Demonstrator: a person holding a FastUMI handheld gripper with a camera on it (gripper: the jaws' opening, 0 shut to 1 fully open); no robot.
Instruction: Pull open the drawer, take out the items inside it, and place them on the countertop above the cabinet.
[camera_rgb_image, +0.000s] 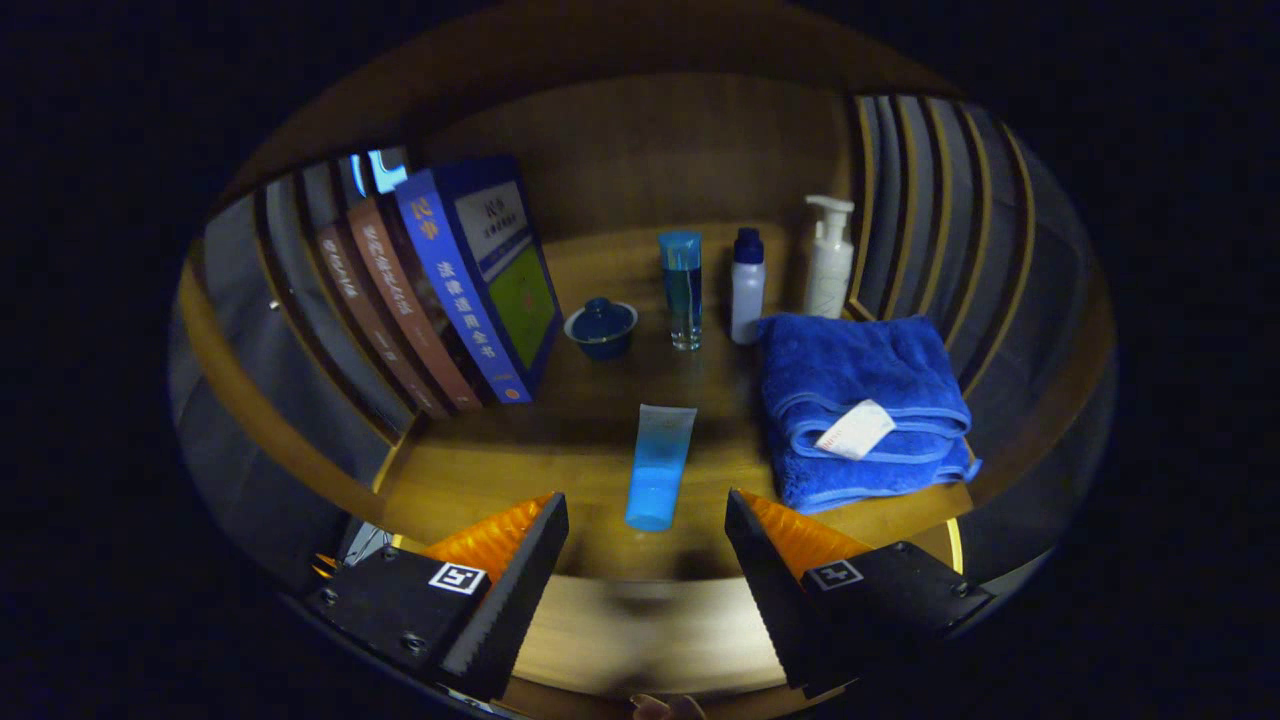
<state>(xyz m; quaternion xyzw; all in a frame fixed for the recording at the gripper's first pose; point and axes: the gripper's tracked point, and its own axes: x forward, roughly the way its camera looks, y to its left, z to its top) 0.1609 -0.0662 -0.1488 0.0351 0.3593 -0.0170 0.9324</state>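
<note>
A blue tube (659, 466) lies flat on the wooden countertop (560, 470), cap end toward me, just ahead of my fingers and in line with the gap between them. My gripper (645, 512) is open and holds nothing. To the tube's right rests a folded blue towel (860, 405) with a white tag. Behind them stand a small blue lidded cup (601, 327), a tall clear blue bottle (682, 290), a white bottle with a dark cap (746, 287) and a white pump bottle (829, 257). The drawer is out of sight.
Several books (440, 300) lean upright at the left of the countertop. Slatted panels (930, 200) close in the right side and a wooden back wall (650, 150) stands behind the bottles. The counter's front edge (640, 630) runs under my fingers.
</note>
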